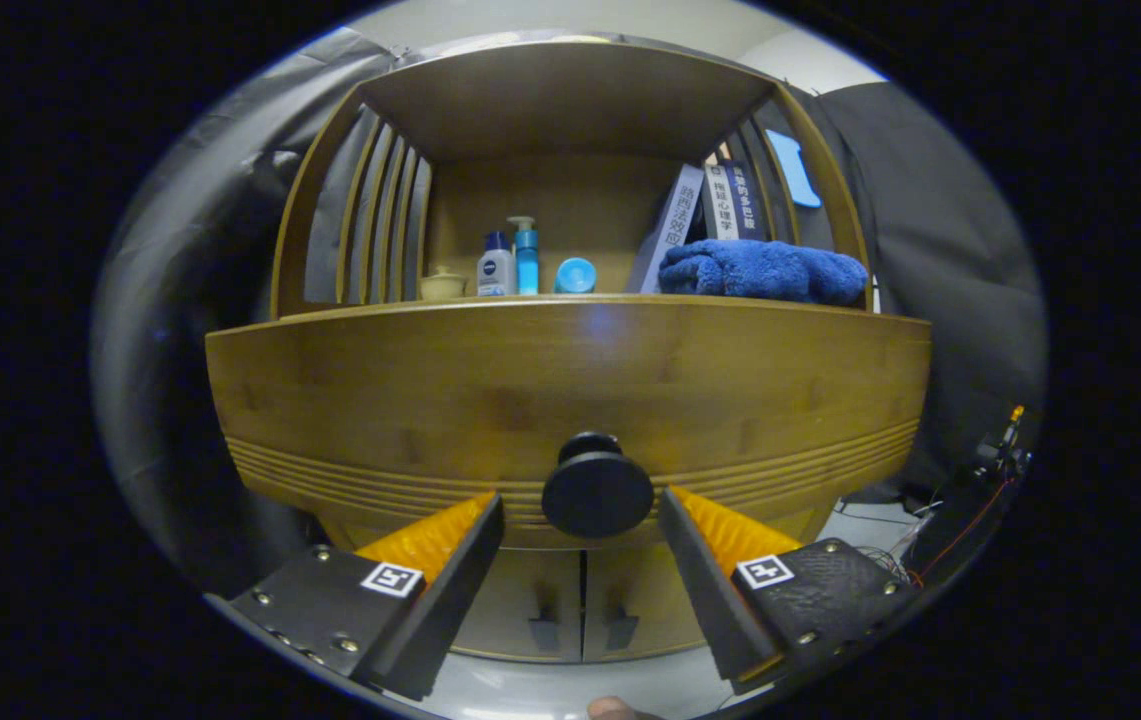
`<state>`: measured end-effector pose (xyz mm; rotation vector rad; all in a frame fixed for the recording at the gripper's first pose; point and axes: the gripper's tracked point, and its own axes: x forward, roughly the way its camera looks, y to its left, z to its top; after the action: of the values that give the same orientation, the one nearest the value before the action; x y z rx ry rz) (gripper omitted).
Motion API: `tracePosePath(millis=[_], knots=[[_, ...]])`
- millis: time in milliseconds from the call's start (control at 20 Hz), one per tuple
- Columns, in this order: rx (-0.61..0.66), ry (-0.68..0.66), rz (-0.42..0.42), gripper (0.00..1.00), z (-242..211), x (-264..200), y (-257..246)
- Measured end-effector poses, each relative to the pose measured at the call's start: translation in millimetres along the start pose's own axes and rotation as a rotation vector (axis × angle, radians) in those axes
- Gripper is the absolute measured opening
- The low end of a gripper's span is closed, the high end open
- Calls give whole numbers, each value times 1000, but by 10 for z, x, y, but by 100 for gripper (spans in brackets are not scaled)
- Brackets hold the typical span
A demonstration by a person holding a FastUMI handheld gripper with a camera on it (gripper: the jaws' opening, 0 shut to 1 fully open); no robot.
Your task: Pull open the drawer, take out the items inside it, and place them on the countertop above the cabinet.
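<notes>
While my gripper (580, 520) sits spread wide, its two fingers stand on either side of the round black knob (597, 492), with a gap left on each flank, so neither finger touches it. That knob sticks out from the drawer front (570, 390), a wooden panel with grooves along its lower edge; I see the drawer shut, so I cannot tell what lies inside. Below the fingers I make out two cabinet doors (580, 605). Beyond the drawer runs the countertop (570, 299), under a wooden shelf frame. On it I see a small lidded pot (444, 284), two bottles (510, 262), a blue round cap (575, 275), a folded blue towel (762, 270) and leaning books (705, 215) behind the towel.
</notes>
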<state>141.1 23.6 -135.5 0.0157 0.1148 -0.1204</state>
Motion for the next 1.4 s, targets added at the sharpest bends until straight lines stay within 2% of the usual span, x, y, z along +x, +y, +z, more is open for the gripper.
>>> tracePosePath(millis=[450, 650, 850, 1050, 1300, 1400], knots=[[22, -57, -7, 99, 6, 345, 34], [153, -50, 7, 99, -36, 450, 41], [36, -71, 2, 99, -85, 540, 44], [50, -68, 0, 99, -56, 544, 53], [28, -102, 56, 99, 143, 265, 193], [-15, -114, 17, 99, 280, 90, 118]])
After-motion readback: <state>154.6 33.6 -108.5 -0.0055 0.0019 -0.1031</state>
